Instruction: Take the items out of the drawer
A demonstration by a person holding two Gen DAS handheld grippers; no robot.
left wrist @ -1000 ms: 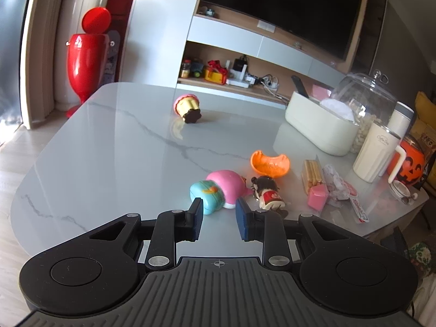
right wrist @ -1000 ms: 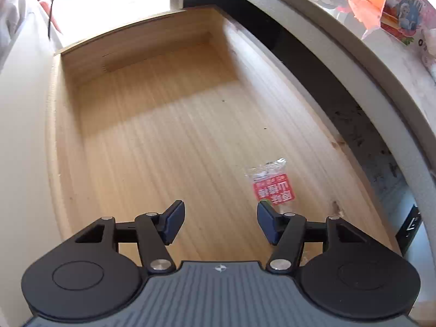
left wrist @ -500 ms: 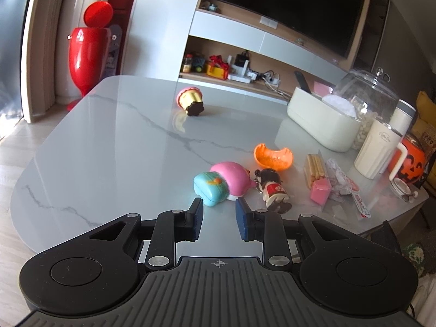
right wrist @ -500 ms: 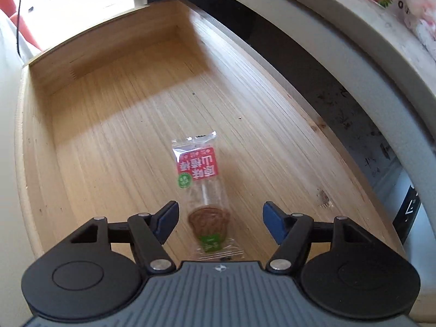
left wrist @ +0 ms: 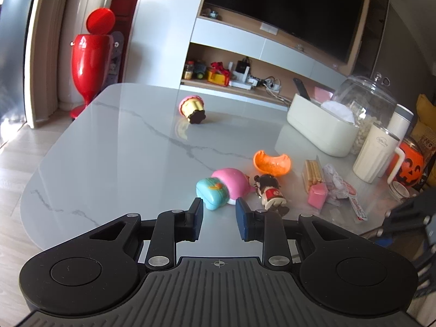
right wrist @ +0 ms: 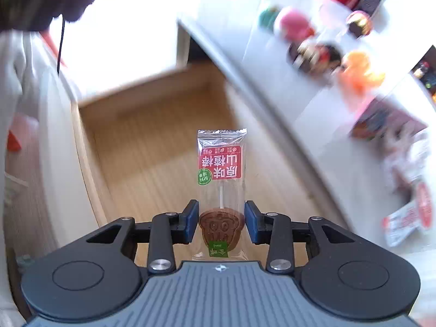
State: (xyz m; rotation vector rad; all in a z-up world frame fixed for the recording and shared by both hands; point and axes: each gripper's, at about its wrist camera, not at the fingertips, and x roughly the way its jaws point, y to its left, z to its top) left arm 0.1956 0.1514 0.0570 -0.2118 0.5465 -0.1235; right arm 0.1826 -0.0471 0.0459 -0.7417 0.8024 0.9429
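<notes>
A clear-wrapped lollipop packet [right wrist: 220,163] with a red label and a brown sweet sits between the jaws of my right gripper [right wrist: 221,222]. The jaws are closing on its lower end and hold it in the air above the open wooden drawer [right wrist: 152,147], whose floor looks bare. My left gripper [left wrist: 219,222] hovers over the near edge of the marble table [left wrist: 122,141], jaws a little apart with nothing between them. Just beyond it lie a teal and pink toy [left wrist: 218,188] and a small doll [left wrist: 271,190].
On the table are an orange shell [left wrist: 271,163], a cupcake toy [left wrist: 192,109], snack packets [left wrist: 316,179], a cream box [left wrist: 318,128], a glass jar [left wrist: 370,98], a mug [left wrist: 377,155] and a pumpkin bucket [left wrist: 408,163]. The tabletop edge [right wrist: 272,95] overhangs the drawer's right side.
My right gripper closed onto the lollipop packet that lay on the drawer floor and rose with it; the drawer now looks farther below. The left gripper has hardly moved.
</notes>
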